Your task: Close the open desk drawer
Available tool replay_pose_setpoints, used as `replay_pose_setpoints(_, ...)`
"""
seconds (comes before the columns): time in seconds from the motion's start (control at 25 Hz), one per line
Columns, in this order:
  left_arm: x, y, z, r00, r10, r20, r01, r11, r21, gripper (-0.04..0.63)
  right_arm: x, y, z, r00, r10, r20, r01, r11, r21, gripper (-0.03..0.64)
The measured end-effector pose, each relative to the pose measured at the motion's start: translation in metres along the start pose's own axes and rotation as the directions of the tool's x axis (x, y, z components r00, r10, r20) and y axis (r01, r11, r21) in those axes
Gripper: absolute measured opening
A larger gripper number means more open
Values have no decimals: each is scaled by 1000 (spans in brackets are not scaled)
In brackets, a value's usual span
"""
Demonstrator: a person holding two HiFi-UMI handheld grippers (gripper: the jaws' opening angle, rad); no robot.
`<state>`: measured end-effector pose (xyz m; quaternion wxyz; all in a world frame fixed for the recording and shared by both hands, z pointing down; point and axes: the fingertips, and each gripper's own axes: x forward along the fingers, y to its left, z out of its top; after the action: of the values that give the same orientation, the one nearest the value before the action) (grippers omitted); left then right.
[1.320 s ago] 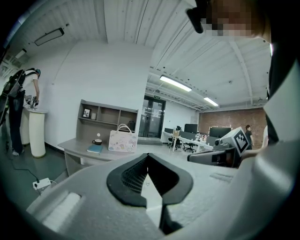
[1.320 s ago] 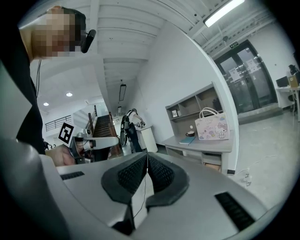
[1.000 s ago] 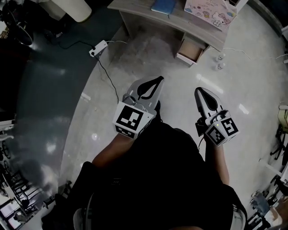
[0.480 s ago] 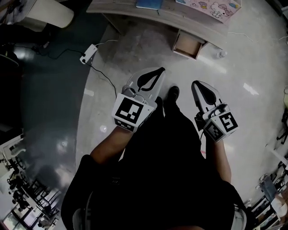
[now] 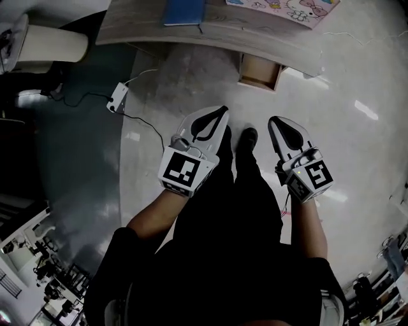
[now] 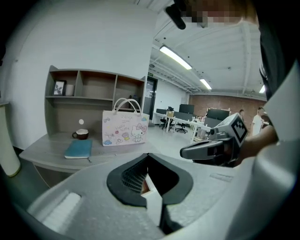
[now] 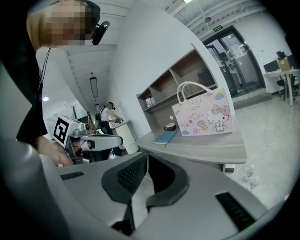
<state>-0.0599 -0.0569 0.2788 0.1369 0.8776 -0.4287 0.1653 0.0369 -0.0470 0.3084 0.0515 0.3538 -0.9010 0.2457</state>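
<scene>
The wooden desk [image 5: 223, 28] runs across the top of the head view. Its drawer [image 5: 260, 72] is pulled out below the desk's right part, the light wood inside showing. My left gripper [image 5: 219, 111] and right gripper [image 5: 273, 120] are both shut and hold nothing, side by side over the floor and well short of the drawer. In the left gripper view the jaws [image 6: 147, 157] meet at their tips, with the desk [image 6: 51, 146] ahead on the left. In the right gripper view the shut jaws [image 7: 144, 153] point toward the desk [image 7: 206, 149].
On the desk lie a blue book [image 5: 183, 13] and a pink cartoon bag [image 5: 287, 7]; a cup [image 6: 81, 134] stands by the shelf unit. A power strip [image 5: 116, 97] with a cable lies on the floor at left. The person's shoe [image 5: 247, 135] is between the grippers.
The desk and open drawer have slid lower and nearer in the head view as the person walks toward them. Both grippers stay shut and level.
</scene>
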Motion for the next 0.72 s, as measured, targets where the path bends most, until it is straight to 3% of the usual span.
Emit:
replay_pose_setpoints(0.48, 135, 59, -108, 995, -67, -72, 66, 998, -19, 8, 92, -106, -102, 996, -78, -35, 80, 994, 76, 15)
replay_pose_setpoints(0.72, 189, 75, -202, 983, -86, -160, 78, 995, -55, 8, 124, -153, -170, 992, -106, -62, 113, 987, 112, 15)
